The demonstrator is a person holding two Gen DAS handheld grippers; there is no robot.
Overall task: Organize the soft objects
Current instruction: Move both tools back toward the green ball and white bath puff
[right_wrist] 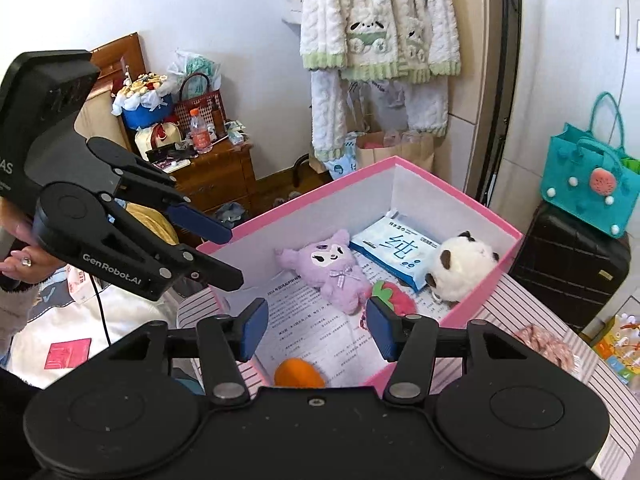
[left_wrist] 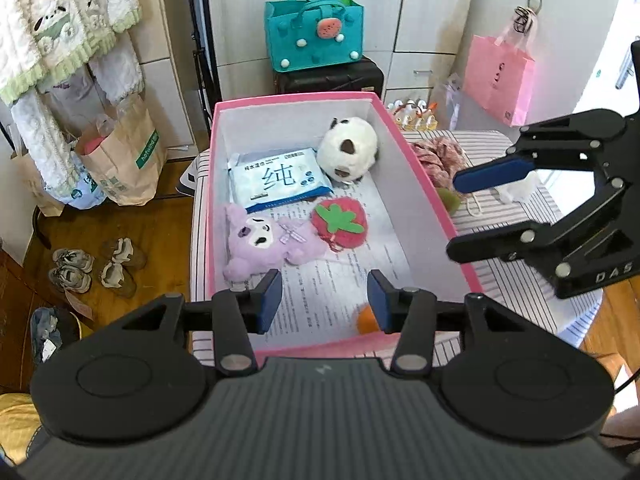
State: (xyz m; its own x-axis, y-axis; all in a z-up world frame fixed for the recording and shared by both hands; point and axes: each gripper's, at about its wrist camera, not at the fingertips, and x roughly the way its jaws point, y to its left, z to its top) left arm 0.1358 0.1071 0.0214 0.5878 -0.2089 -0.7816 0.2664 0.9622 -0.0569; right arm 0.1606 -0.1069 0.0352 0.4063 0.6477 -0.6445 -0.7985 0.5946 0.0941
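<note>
A pink box (left_wrist: 404,148) (right_wrist: 476,204) with white walls holds a purple plush (left_wrist: 264,240) (right_wrist: 332,268), a red strawberry plush (left_wrist: 340,222) (right_wrist: 394,294), a white panda plush (left_wrist: 348,152) (right_wrist: 464,266), a blue wipes pack (left_wrist: 276,178) (right_wrist: 390,246) and an orange soft item (left_wrist: 366,320) (right_wrist: 298,374) at the near end. My left gripper (left_wrist: 324,300) (right_wrist: 228,252) is open and empty above the box's near end. My right gripper (right_wrist: 316,330) (left_wrist: 456,214) is open and empty above the box's right rim.
A pinkish fabric item (left_wrist: 438,156) (right_wrist: 540,344), a green item (left_wrist: 450,198) and a white soft item (left_wrist: 516,190) lie on the striped cloth (left_wrist: 504,220) right of the box. A teal bag (left_wrist: 316,34) sits on a black suitcase (right_wrist: 568,264) behind. Shoes (left_wrist: 92,268) lie on the floor at left.
</note>
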